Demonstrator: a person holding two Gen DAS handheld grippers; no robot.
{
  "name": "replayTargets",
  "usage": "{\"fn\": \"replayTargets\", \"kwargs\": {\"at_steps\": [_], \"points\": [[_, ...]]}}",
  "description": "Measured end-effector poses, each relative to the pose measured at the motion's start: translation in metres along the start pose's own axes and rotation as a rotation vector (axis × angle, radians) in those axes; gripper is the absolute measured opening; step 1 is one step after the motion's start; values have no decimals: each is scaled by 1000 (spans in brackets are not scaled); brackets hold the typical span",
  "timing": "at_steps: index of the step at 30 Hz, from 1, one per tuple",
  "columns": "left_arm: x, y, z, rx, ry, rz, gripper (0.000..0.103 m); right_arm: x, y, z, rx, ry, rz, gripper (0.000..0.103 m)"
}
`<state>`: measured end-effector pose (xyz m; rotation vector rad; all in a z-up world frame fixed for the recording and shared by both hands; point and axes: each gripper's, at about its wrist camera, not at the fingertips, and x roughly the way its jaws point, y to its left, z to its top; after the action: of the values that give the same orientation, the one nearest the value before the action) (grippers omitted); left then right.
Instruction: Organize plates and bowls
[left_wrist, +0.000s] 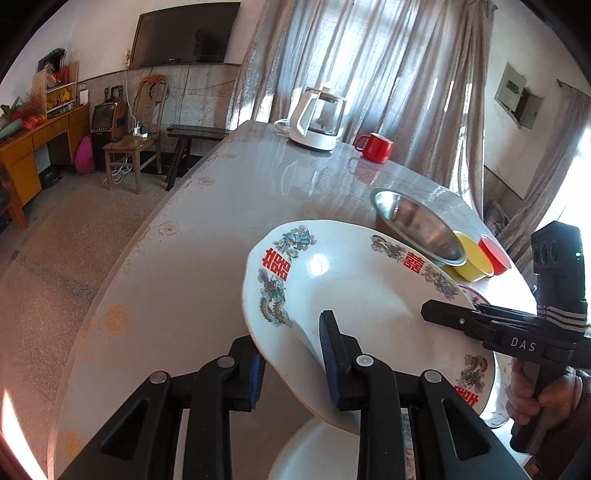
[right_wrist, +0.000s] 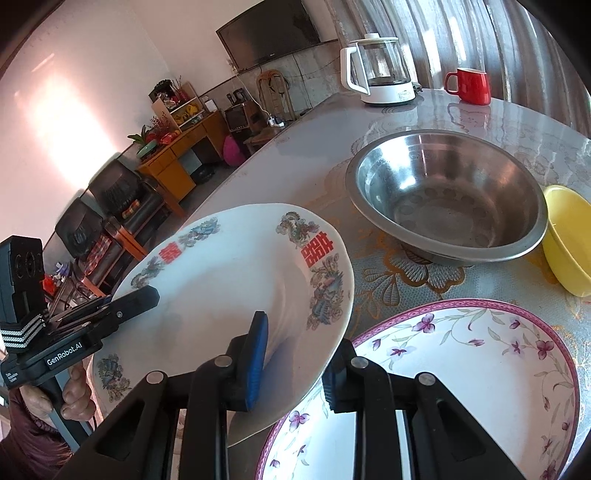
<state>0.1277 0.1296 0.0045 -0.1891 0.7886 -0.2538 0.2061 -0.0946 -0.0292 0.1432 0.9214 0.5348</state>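
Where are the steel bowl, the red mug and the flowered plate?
steel bowl (right_wrist: 447, 206), right wrist view, on its inner bottom.
red mug (right_wrist: 472, 85), right wrist view, on its side wall.
flowered plate (right_wrist: 461, 369), right wrist view, on its white centre.

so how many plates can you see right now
2. The dragon plate is lifted and tilted, with the left gripper and right gripper each clamped on its rim. The floral plate lies flat on the table beneath it. Others may be hidden.
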Motion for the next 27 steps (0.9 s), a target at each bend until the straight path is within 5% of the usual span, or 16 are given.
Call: {"fn": "replayTargets", "kwargs": {"at_steps": [11, 27], "points": [[-22, -64, -14, 68, -12, -119, 28, -71, -28, -38, 75, -70, -13, 25], [16, -149, -42, 108, 138, -222, 30, -124, -93, -84, 241, -69, -144, 28]]}}
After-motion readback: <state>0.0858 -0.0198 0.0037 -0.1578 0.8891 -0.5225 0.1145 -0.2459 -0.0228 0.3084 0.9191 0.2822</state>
